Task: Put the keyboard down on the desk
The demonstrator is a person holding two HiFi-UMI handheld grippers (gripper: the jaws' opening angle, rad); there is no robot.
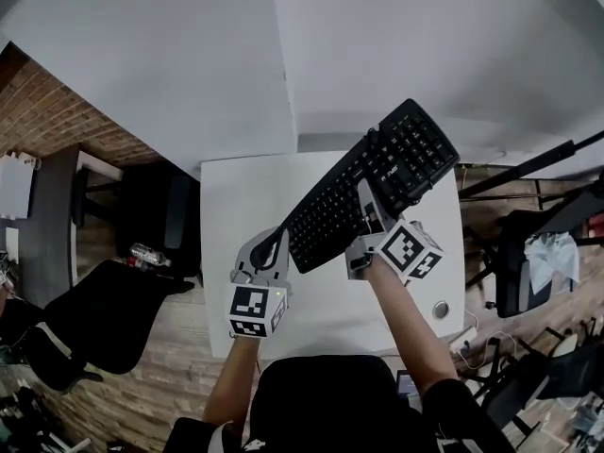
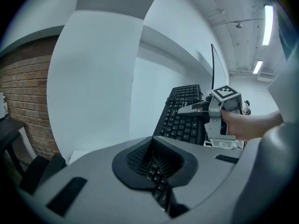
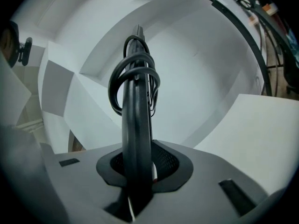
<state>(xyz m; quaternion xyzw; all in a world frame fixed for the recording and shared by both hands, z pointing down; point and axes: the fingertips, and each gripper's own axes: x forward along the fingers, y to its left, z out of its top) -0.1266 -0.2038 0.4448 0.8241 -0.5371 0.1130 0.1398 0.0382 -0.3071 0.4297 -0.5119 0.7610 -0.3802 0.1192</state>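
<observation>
We've got the keyboard (image 1: 368,192) in both grippers, up over the white desk (image 1: 236,206)

It runs diagonally from the middle of the head view to the upper right. Our left gripper (image 1: 272,245) is pinched almost fully closed on the lower-left corner. Our right gripper (image 1: 368,201) has its jaws a bit wider, clamped on the long lower-right edge, with the coiled cable (image 3: 135,73) showing just past them.

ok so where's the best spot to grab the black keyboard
Pinch the keyboard by its thin edge at two spaced points, from the person's side: a long flat slab would likely swing from one grip. The left gripper has its near end, the right gripper its long edge.
</observation>
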